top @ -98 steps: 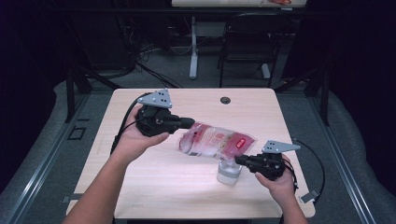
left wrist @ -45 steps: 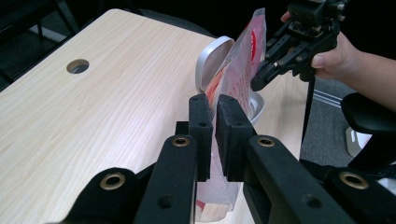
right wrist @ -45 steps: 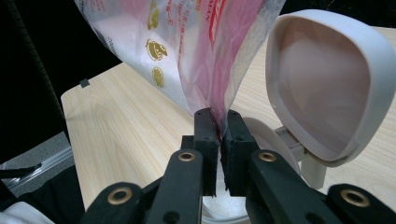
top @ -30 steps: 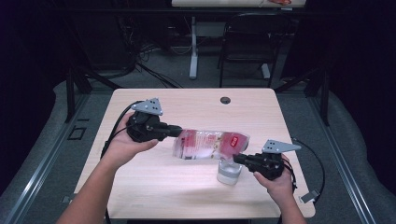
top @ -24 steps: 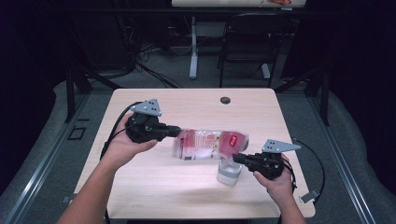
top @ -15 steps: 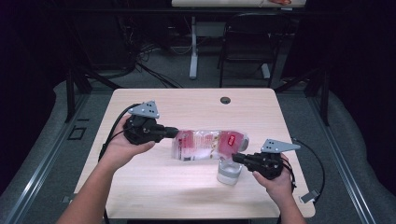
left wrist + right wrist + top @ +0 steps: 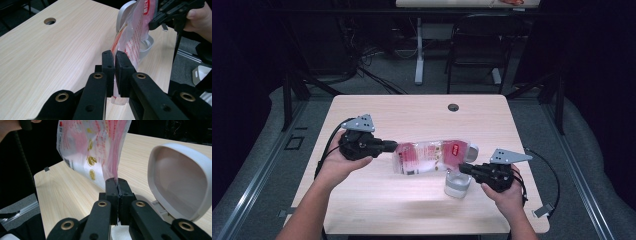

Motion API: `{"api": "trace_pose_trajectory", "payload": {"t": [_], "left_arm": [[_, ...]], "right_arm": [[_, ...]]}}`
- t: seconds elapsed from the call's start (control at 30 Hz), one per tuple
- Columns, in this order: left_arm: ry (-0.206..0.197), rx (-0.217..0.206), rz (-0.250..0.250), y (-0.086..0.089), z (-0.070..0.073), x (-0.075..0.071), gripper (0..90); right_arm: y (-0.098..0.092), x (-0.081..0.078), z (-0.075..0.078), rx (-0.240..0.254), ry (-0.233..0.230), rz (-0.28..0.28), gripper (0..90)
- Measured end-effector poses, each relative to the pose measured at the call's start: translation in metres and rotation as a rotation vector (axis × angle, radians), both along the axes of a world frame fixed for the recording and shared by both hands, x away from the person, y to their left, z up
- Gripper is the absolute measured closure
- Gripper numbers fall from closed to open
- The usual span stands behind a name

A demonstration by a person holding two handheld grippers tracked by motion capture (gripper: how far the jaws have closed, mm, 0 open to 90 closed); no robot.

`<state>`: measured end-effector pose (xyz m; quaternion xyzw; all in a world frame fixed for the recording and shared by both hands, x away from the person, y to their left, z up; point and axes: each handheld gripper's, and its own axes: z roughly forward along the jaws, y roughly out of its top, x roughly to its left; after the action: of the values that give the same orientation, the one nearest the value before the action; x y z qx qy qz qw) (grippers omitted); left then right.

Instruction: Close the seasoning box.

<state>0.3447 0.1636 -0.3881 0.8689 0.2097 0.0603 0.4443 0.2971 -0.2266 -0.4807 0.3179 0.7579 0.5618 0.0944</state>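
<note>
High view: bag point(image 7: 432, 156) stretched above the worktop point(image 7: 412, 115) between left tool point(image 7: 388, 146) and right tool point(image 7: 463, 169), both clamped on its ends. Right gripper view adds a white container point(image 7: 178, 180) with its hinged lid open, beside the bag.

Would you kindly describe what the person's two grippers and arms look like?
Both the left gripper and the right gripper are black, each topped by a grey three-cornered plate and trailing a black cable. Their jaws are flat black bars with brass-coloured rivets and blocky pads. The person's forearms are bare, with no sleeves visible.
</note>
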Motion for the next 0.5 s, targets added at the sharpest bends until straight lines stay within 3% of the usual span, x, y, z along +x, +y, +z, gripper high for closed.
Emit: {"api": "trace_pose_trajectory", "payload": {"t": [0.2,0.5], "left_arm": [[-0.010,0.019,0.008,0.003,-0.005,-0.005,86.6],[-0.009,0.006,0.021,0.010,-0.014,-0.006,87.0]], "right_arm": [[0.003,-0.001,0.002,-0.014,-0.008,0.009,89.5],[0.007,-0.001,0.006,-0.028,-0.014,0.013,90.0]]}}
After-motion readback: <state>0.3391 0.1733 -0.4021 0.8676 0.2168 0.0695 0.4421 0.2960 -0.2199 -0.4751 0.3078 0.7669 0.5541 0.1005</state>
